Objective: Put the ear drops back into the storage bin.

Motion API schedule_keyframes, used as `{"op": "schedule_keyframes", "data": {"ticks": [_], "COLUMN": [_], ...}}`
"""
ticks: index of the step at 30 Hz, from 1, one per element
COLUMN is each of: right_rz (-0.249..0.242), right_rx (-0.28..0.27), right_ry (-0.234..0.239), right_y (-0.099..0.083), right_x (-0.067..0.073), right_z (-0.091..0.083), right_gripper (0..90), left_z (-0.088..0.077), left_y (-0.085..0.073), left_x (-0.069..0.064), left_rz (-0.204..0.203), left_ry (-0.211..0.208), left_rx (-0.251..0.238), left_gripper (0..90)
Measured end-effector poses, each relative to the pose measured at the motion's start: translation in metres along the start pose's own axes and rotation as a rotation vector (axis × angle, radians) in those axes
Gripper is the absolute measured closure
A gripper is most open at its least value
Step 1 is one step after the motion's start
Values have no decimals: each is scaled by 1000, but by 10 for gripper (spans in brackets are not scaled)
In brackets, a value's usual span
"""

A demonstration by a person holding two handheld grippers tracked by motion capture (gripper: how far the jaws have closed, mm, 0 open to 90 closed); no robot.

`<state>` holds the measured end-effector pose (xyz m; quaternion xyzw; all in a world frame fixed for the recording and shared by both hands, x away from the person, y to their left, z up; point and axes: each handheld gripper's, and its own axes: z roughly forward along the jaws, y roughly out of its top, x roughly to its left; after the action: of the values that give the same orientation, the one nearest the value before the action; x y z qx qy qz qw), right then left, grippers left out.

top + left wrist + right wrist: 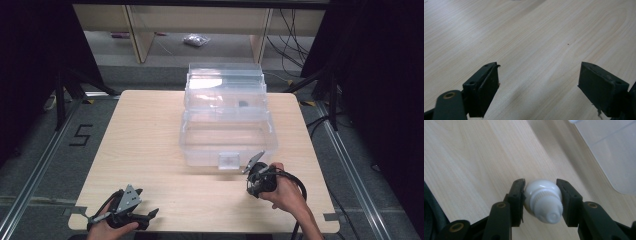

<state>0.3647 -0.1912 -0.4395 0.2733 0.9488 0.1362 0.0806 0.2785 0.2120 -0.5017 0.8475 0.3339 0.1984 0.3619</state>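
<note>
While right hand-held gripper (541,202) clamps white bottle (543,201) | clear box (227,132) just beside | left (539,87) agape, empty

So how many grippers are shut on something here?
1. The right gripper is shut on a small white bottle beside the clear plastic box; the left gripper is open over bare table.

**Colours on the work table**

The table (150,150) is pale wood with fine, light-brown grain. A clear, colourless plastic box (227,135) stands on it. The right gripper (541,200), black with brass-coloured rivets, clasps a plain white bottle (543,201). The left gripper (539,85) is black too, under a grey plate.
</note>
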Motion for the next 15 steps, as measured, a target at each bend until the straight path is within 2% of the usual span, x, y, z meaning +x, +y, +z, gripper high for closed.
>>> {"op": "schedule_keyframes", "data": {"ticks": [1,2,3,4,7,8,10,11,12,15], "right_rz": [-10,-10,6,-8,-3,6,1,1,1,11], "right_rx": [-6,-6,-4,-5,-9,-7,-5,-5,-6,-3], "right_ry": [7,7,5,6,9,6,5,5,12,15], "right_y": [0,0,0,1,2,3,4,4,4,4], "right_x": [-1,-1,-1,-2,-5,-6,-8,-8,-8,-10], "right_z": [-1,-1,-2,-3,-6,-7,-9,-9,-10,-13], "right_gripper": [601,601,601,601,601,601,601,601,601,601], "left_z": [-2,-2,-1,0,0,-1,-2,0,-1,0], "left_y": [0,0,0,0,0,0,1,0,0,0], "left_x": [2,2,0,0,0,0,1,0,1,0], "left_rz": [25,25,6,-2,-3,11,15,1,14,1], "left_ry": [-6,-6,-8,-3,-6,0,0,-1,1,-1], "left_rx": [21,21,6,-1,-2,17,22,1,13,2], "left_gripper": [161,161,161,161,161,161,161,161,161,161]}}
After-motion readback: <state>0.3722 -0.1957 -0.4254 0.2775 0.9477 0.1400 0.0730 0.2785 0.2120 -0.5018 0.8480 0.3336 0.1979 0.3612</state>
